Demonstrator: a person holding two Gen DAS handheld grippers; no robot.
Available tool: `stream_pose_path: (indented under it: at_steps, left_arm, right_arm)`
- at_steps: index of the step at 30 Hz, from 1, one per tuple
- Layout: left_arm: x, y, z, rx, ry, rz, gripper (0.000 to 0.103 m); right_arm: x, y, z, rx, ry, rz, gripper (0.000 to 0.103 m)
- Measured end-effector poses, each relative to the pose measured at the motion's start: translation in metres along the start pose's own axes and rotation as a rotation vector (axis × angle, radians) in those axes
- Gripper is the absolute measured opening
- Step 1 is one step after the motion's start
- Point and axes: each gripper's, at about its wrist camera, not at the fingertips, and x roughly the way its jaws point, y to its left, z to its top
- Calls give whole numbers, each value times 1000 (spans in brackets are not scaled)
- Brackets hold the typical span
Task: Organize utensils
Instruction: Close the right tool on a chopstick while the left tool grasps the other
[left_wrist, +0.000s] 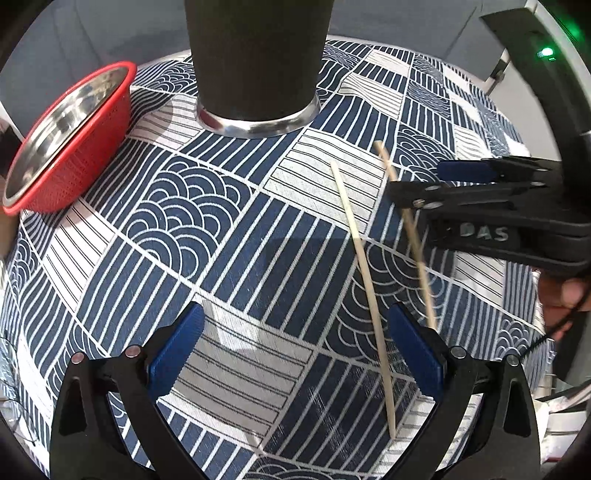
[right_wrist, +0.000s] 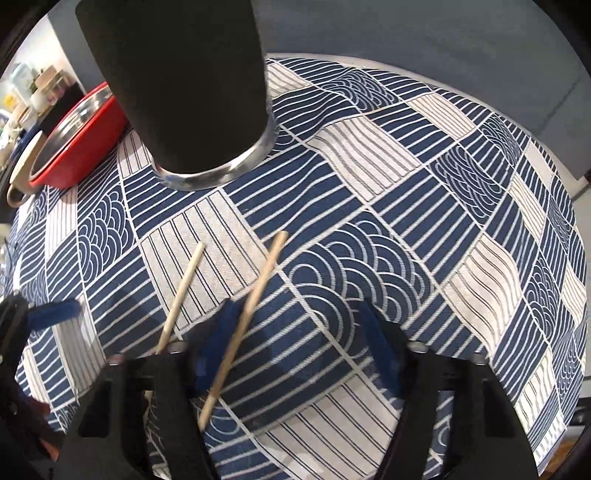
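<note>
Currently the left gripper (left_wrist: 295, 354) hovers low over the tablecloth (left_wrist: 207, 236) with its blue pads (left_wrist: 177, 347) wide apart and nothing between them. One chopstick (left_wrist: 364, 280) lies flat on the cloth, its near end passing just inside the left gripper's right-hand pad.

Right gripper (right_wrist: 295, 354): jaws spread. The second chopstick (right_wrist: 243, 325) runs across the front of its left pad and looks blurred and tilted off the cloth; whether it rests on that finger or is loose, cannot tell. It is not clamped. In the left wrist view the right gripper (left_wrist: 413, 184) crosses over this stick (left_wrist: 406, 229) from the side.

Farther out: the black cup (right_wrist: 184, 88) with a steel base stands upright, beyond both sticks. A red colander (left_wrist: 70, 147) with a steel bowl (left_wrist: 70, 107) nested inside sits off to the left.

Judgement: step in hand is securing a chopstick, probably for the cup. To do it well, centre the stick between the pads, close near mid-length so it does not pivot, then lift before tilting toward the cup mouth.
</note>
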Motion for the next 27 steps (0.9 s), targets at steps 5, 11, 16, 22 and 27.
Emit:
stream_pose_path:
  at_steps: [5, 11, 16, 22, 27]
  left_arm:
    - [9, -7, 9, 19, 39, 70, 98]
    - [12, -4, 20, 10, 80, 86, 97]
    - [7, 5, 28, -36, 64, 99, 63]
    - [-2, 25, 26, -90, 103, 61, 8]
    - [-6, 39, 17, -151, 135, 21, 5]
  right_arm:
    - [-7, -8, -7, -7, 7, -2, 14]
    - [-8, -13, -11, 13, 30, -21, 5]
    - [-7, -20, -11, 35, 41, -13, 5]
    - [-8, -32, -11, 52, 61, 6, 5]
    - [-9, -48, -12, 95, 78, 19, 5]
